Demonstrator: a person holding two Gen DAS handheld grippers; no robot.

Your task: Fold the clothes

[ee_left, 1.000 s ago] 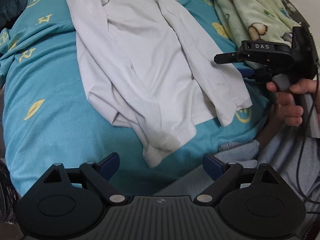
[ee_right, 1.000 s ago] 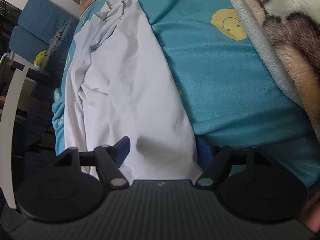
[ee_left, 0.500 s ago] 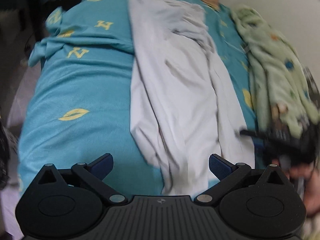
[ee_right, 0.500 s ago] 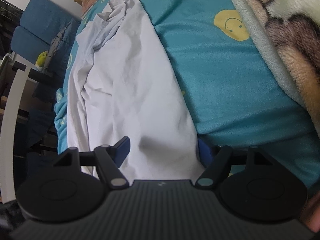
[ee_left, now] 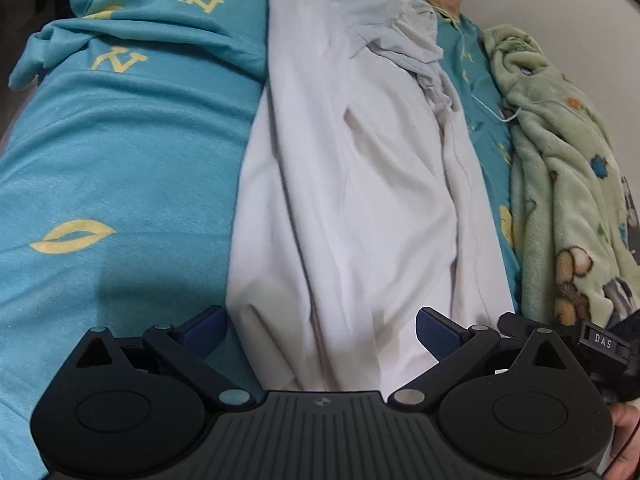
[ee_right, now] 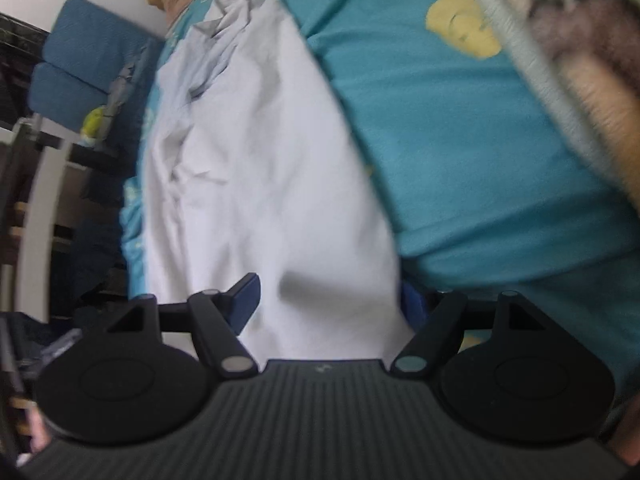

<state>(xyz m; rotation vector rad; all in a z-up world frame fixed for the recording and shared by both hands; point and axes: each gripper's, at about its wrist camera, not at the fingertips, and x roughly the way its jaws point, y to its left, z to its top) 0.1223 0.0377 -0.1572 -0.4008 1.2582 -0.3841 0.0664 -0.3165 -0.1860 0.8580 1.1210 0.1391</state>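
Observation:
A white garment [ee_left: 352, 184] lies lengthwise on the teal bed sheet [ee_left: 120, 168], its far end bunched up. My left gripper [ee_left: 322, 330] is open, its blue fingers straddling the garment's near hem. In the right wrist view the same garment [ee_right: 260, 200] runs away from me. My right gripper [ee_right: 328, 300] is open over the near right corner of the hem; the cloth covers part of the right finger. The right gripper body also shows in the left wrist view [ee_left: 600, 344] at the lower right.
A green fleece blanket [ee_left: 560, 184] with animal prints lies along the bed's right side next to the wall. A white cable [ee_left: 492, 112] crosses the sheet near it. A blue cushion [ee_right: 80, 76] and a white frame [ee_right: 36, 224] stand left of the bed.
My left gripper has dropped low and swung to the garment's near hem, now looking along the bed. My right gripper has stayed at the right corner, shifting slightly. Both remain open.

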